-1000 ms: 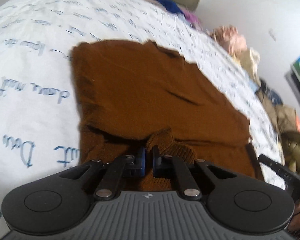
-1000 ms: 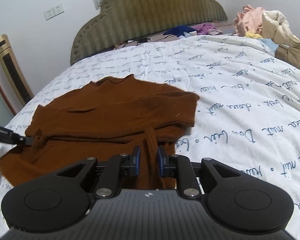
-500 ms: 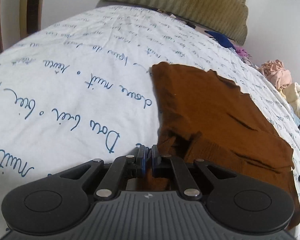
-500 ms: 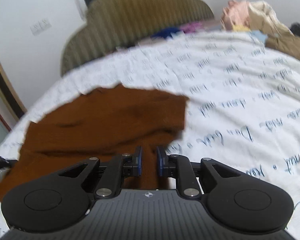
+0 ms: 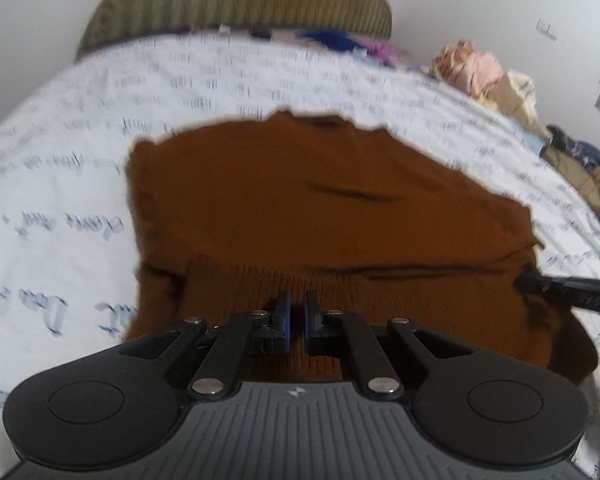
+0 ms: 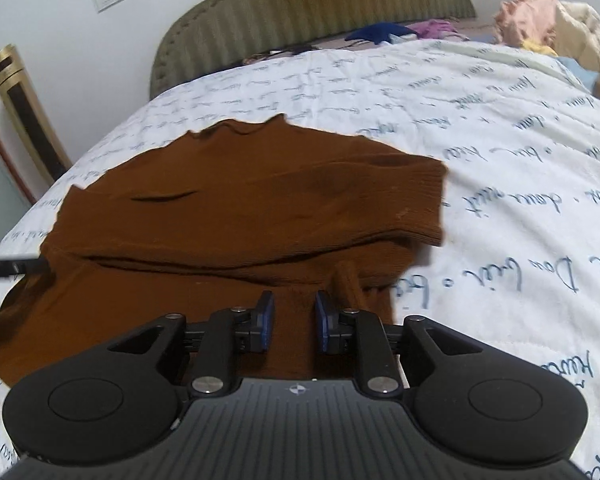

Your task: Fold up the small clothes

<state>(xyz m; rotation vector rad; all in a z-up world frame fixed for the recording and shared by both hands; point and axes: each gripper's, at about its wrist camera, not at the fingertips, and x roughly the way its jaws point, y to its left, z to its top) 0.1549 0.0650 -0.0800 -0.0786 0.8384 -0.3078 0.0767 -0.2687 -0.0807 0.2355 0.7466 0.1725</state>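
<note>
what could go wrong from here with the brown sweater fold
The left gripper pinches only a thin bit of the brown sweater hem, so it could slip. The right gripper looks partly open over the hem, so that side may lag. The sleeve folded across could slide off.

Matt brown knit sweater (image 6: pixel 236 216) on cotton-like quilt (image 6: pixel 500 168).

Blur smears the bedsheet (image 5: pixel 260 76) script; the sweater (image 6: pixel 228 216) runs under the gripper body.
</note>
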